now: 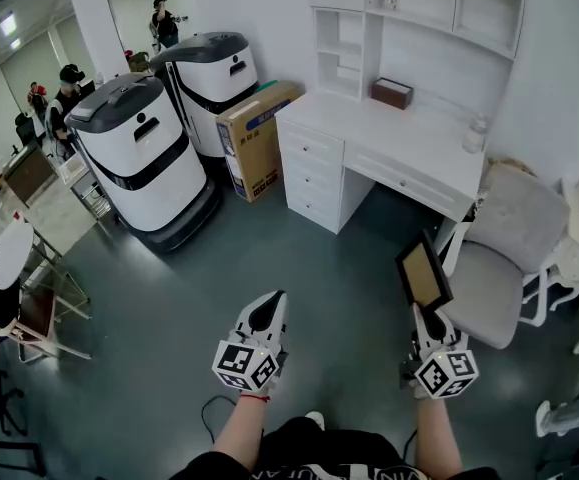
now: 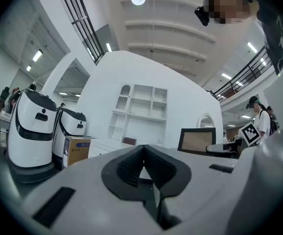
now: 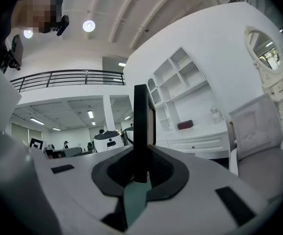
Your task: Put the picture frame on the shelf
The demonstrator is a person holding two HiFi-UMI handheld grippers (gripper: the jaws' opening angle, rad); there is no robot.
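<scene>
My right gripper is shut on the lower edge of a black picture frame with a tan face, held upright above the grey floor. In the right gripper view the frame shows edge-on, rising straight from between the jaws. The left gripper is shut with nothing in it and hangs level with the right one, well to its left; from it the frame appears off to the right. The white shelf unit stands over the white desk ahead.
A grey chair stands just right of the frame, by the desk. A cardboard box and two large white machines stand left of the desk. A dark red box and a bottle sit on the desktop. People stand far left.
</scene>
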